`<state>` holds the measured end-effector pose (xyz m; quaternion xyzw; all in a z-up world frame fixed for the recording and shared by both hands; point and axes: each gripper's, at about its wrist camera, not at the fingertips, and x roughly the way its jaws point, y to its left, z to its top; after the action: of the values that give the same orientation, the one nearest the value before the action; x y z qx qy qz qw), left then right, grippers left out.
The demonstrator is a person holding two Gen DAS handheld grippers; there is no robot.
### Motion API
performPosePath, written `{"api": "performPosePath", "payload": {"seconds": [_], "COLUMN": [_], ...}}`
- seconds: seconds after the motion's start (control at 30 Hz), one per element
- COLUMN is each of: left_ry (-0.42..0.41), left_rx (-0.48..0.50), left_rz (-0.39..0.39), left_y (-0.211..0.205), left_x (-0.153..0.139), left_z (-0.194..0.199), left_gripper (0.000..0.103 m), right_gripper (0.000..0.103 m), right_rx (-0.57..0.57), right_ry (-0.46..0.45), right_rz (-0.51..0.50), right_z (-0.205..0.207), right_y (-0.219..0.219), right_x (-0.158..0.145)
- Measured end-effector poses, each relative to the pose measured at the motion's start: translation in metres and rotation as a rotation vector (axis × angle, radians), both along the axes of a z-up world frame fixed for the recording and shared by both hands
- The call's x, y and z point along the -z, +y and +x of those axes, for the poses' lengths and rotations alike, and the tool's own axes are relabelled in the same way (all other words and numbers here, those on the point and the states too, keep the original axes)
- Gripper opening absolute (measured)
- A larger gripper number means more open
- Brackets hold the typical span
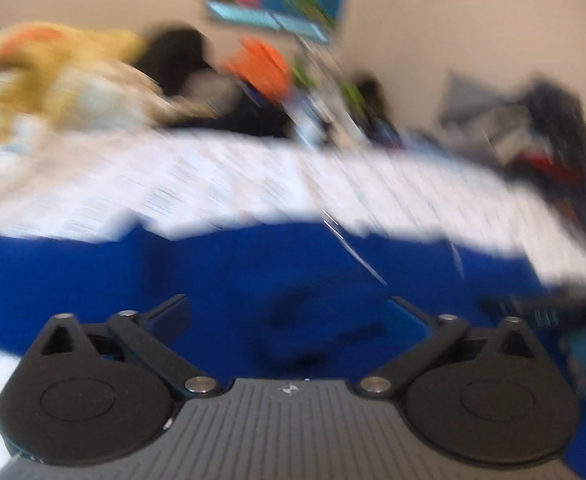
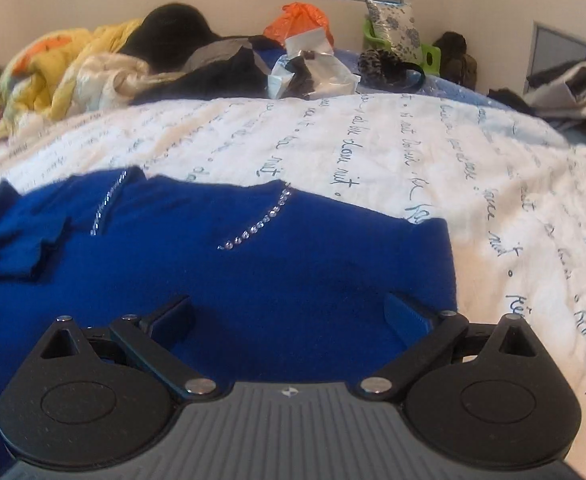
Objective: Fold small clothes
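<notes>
A royal blue knit garment (image 2: 253, 272) with two lines of rhinestones lies spread on a white blanket with blue script (image 2: 413, 152). A folded blue part lies at its left (image 2: 17, 236). My right gripper (image 2: 289, 312) is open, low over the garment near its right edge, with nothing between the fingers. In the blurred left wrist view the same blue garment (image 1: 253, 272) fills the foreground. My left gripper (image 1: 289, 312) is open just above it, holding nothing.
At the far side of the bed lie a yellow quilt (image 2: 53, 64), black clothes (image 2: 197, 56), an orange bag (image 2: 297, 20), plastic-wrapped items (image 2: 313, 72) and a floral cushion (image 2: 397, 28). A pile of dark clothes (image 2: 573, 80) sits at the right.
</notes>
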<state>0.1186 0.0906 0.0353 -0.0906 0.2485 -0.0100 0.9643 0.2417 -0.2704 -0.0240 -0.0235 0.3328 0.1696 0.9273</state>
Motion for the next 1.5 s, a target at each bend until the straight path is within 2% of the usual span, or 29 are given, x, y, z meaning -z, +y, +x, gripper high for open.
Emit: {"api": "performPosePath", "payload": {"seconds": [0.07, 0.13, 0.17, 0.23, 0.33, 0.4, 0.5, 0.53, 0.57, 0.6, 0.63, 0.67, 0.73, 0.83, 0.93, 1.03, 1.13, 1.17, 1.2, 1.23, 1.27, 1.3, 1.33, 1.4, 1.5], "left_ry": [-0.041, -0.039, -0.025, 0.005, 0.001, 0.005, 0.075, 0.099, 0.124, 0.156, 0.189, 0.205, 0.191, 0.133, 0.047, -0.055, -0.090, -0.072, -0.043, -0.028, -0.015, -0.014, -0.038, -0.103, -0.077], "left_rx": [-0.131, -0.267, -0.331, -0.506, -0.734, -0.812, -0.829, -0.806, -0.784, -0.766, -0.751, -0.743, -0.735, -0.748, -0.635, -0.362, -0.032, 0.091, 0.215, 0.308, 0.358, 0.374, 0.368, 0.340, 0.320], "left_rz": [-0.004, -0.026, -0.061, -0.165, -0.382, -0.496, -0.542, -0.555, -0.557, -0.539, -0.504, -0.474, -0.417, -0.293, -0.131, -0.038, -0.011, -0.021, -0.018, 0.003, 0.026, 0.045, 0.053, 0.059, 0.028], "left_y": [0.043, 0.094, 0.124, 0.186, 0.274, 0.311, 0.338, 0.343, 0.346, 0.345, 0.339, 0.335, 0.329, 0.309, 0.247, 0.140, 0.010, -0.031, -0.070, -0.103, -0.128, -0.145, -0.152, -0.149, -0.120], "left_x": [-0.008, -0.010, -0.010, -0.008, -0.001, 0.003, 0.012, 0.015, 0.018, 0.021, 0.024, 0.026, 0.024, 0.001, -0.040, -0.069, -0.068, -0.060, -0.051, -0.041, -0.032, -0.025, -0.018, -0.007, 0.005], "left_z": [-0.021, -0.034, -0.036, -0.041, -0.049, -0.044, -0.029, -0.023, -0.017, -0.010, -0.006, -0.002, 0.001, 0.001, 0.009, 0.021, 0.028, 0.029, 0.028, 0.025, 0.018, 0.009, -0.004, -0.030, -0.052], "left_gripper": [0.103, 0.103, 0.103, 0.102, 0.100, 0.099, 0.095, 0.091, 0.073, 0.048, 0.038, 0.033, 0.010, 0.007, 0.006, 0.006, 0.006, 0.008, 0.024, 0.031, 0.057, 0.089, 0.101, 0.102, 0.102], "right_gripper": [0.103, 0.103, 0.103, 0.103, 0.103, 0.103, 0.103, 0.103, 0.103, 0.103, 0.103, 0.103, 0.103, 0.103, 0.103, 0.103, 0.103, 0.103, 0.103, 0.103, 0.103, 0.103, 0.103, 0.103, 0.103], "right_rx": [0.003, 0.003, 0.003, 0.004, 0.009, 0.011, 0.011, 0.011, 0.011, 0.011, 0.010, 0.010, 0.010, 0.010, 0.011, 0.015, 0.022, 0.025, 0.027, 0.030, 0.031, 0.031, 0.032, 0.028, 0.050], "right_ry": [0.000, 0.002, 0.001, 0.000, -0.002, -0.002, -0.003, -0.003, -0.003, -0.003, -0.003, -0.003, -0.003, -0.003, -0.002, 0.000, 0.002, 0.004, 0.006, 0.008, 0.010, 0.013, 0.015, 0.024, 0.094], "right_rz": [0.030, 0.039, 0.034, 0.019, 0.017, 0.014, 0.013, 0.013, 0.013, 0.013, 0.013, 0.013, 0.013, 0.014, 0.026, 0.050, 0.095, 0.122, 0.153, 0.184, 0.211, 0.234, 0.255, 0.299, 0.408], "right_z": [-0.003, 0.005, 0.003, 0.008, 0.007, 0.007, 0.006, 0.006, 0.006, 0.006, 0.006, 0.006, 0.006, 0.006, 0.006, 0.008, 0.008, 0.008, 0.009, 0.009, 0.009, 0.009, 0.010, 0.011, 0.016], "right_y": [-0.006, -0.005, -0.005, -0.002, -0.002, -0.001, -0.001, -0.001, -0.001, -0.001, -0.001, -0.001, -0.001, -0.001, -0.003, -0.005, -0.011, -0.014, -0.018, -0.023, -0.026, -0.029, -0.032, -0.038, -0.051], "right_x": [0.001, 0.000, 0.000, 0.001, 0.001, 0.001, 0.001, 0.001, 0.001, 0.001, 0.001, 0.001, 0.001, 0.001, 0.001, 0.000, -0.001, -0.001, -0.001, -0.001, -0.001, -0.001, -0.001, -0.001, -0.007]}}
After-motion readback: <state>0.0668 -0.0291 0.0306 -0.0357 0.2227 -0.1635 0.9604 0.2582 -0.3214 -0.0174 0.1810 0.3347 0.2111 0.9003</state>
